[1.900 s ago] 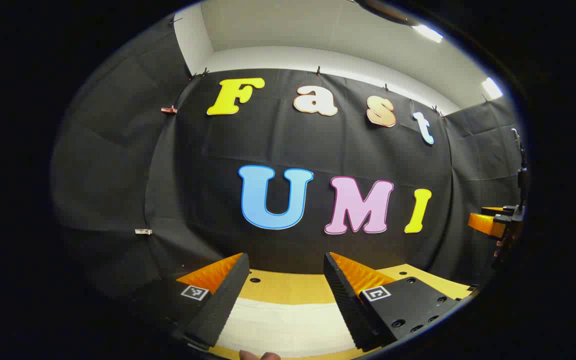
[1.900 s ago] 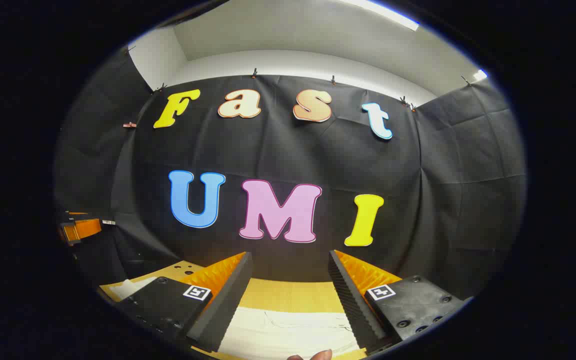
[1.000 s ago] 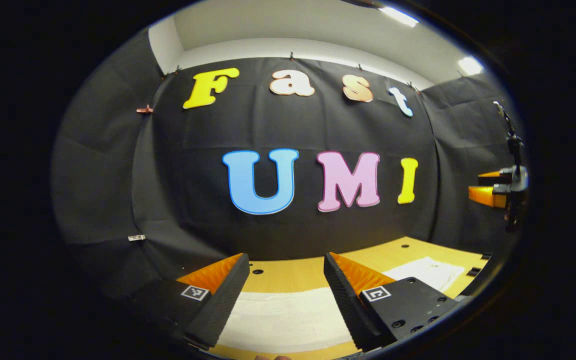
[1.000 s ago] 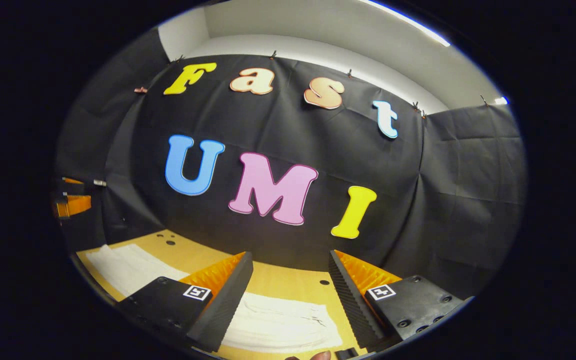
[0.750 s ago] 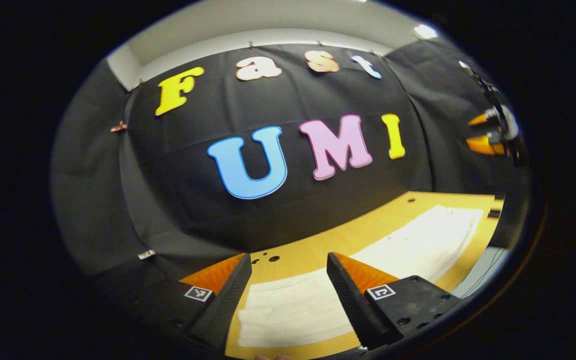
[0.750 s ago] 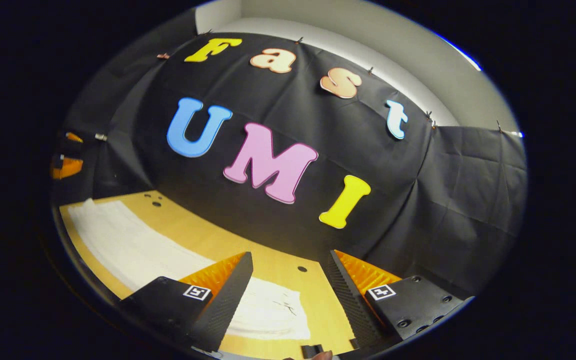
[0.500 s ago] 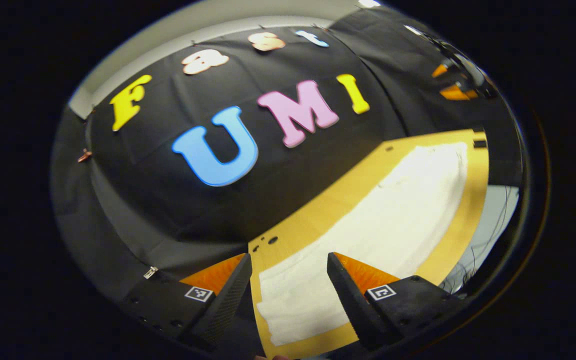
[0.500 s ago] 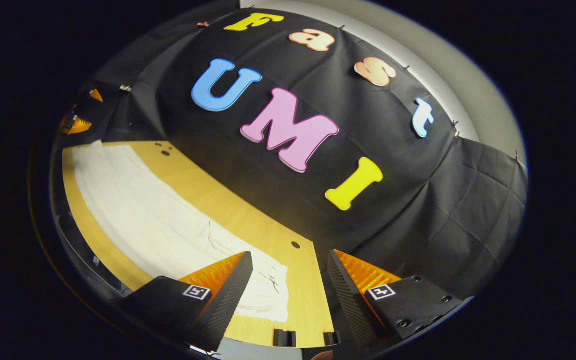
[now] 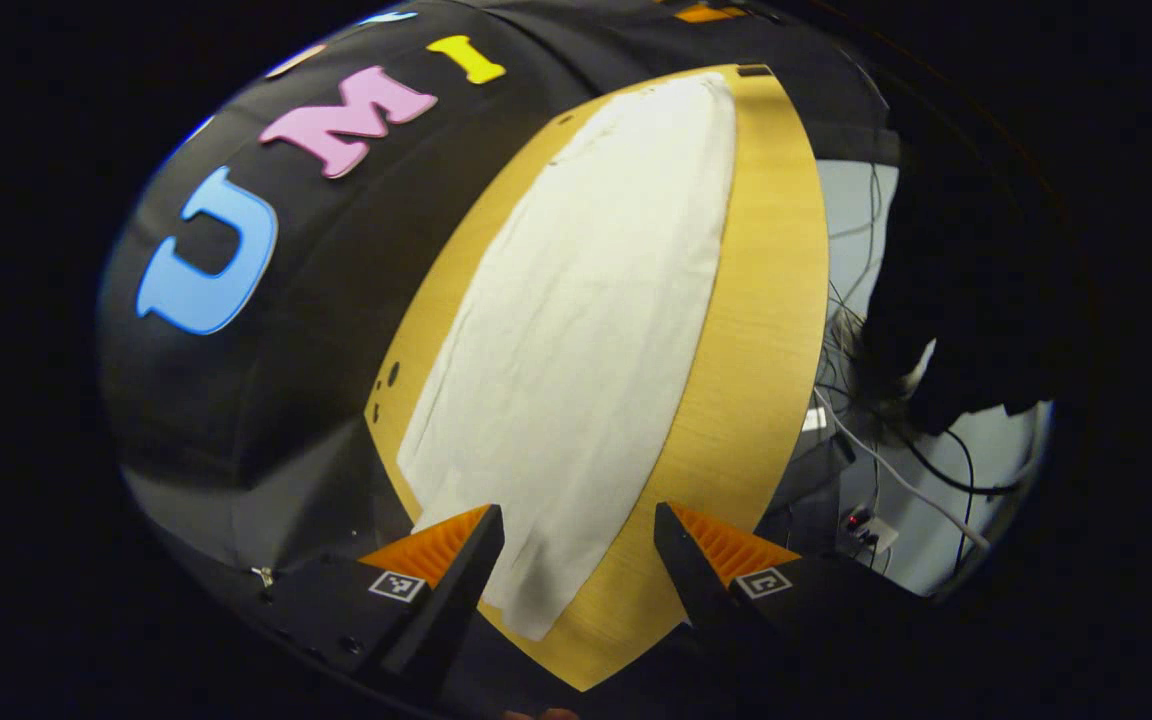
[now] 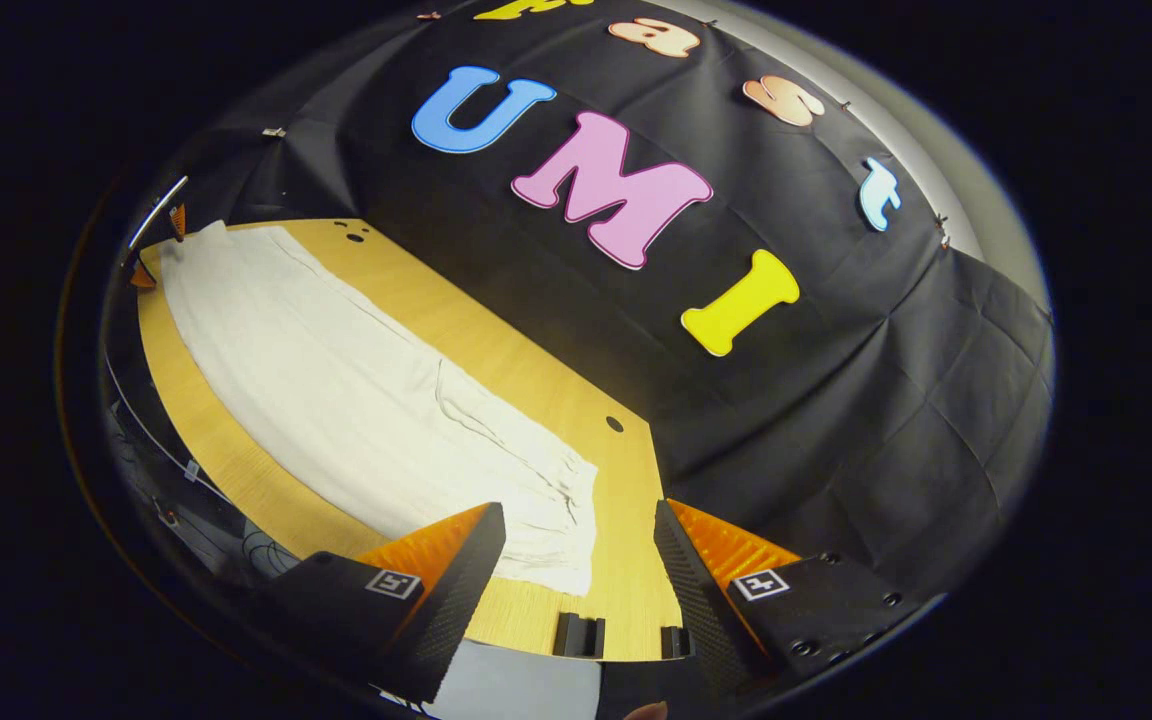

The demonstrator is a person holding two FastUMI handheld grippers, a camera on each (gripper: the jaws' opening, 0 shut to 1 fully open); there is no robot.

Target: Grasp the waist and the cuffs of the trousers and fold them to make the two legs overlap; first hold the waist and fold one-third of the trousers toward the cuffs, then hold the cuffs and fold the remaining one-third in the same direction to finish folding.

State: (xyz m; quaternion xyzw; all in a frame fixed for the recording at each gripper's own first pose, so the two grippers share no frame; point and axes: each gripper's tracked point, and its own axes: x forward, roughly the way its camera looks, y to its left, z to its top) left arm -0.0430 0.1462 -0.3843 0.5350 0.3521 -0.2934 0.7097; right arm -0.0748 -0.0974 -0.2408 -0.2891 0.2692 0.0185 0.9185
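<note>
Cables (image 9: 896,450) beside table (image 9: 766,300) — trousers (image 9: 586,330) lie flat

Each view looks down from above one end of the yellow wooden table (image 9: 766,300) — from opposite ends. Both share the long white trousers (image 9: 576,330) lying flat on it — seen close by.

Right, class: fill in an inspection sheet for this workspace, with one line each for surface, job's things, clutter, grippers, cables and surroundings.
Surface: wooden table, holes near the back edge.
Job's things: white trousers lying flat along the table, gathered waist near the right gripper, plainer end near the left gripper.
Clutter: two small black clips on the table's edge.
Grippers: both open, above the trousers' ends, holding nothing.
Cables: loose cables on the floor beside the table.
Surroundings: black cloth wall.
</note>
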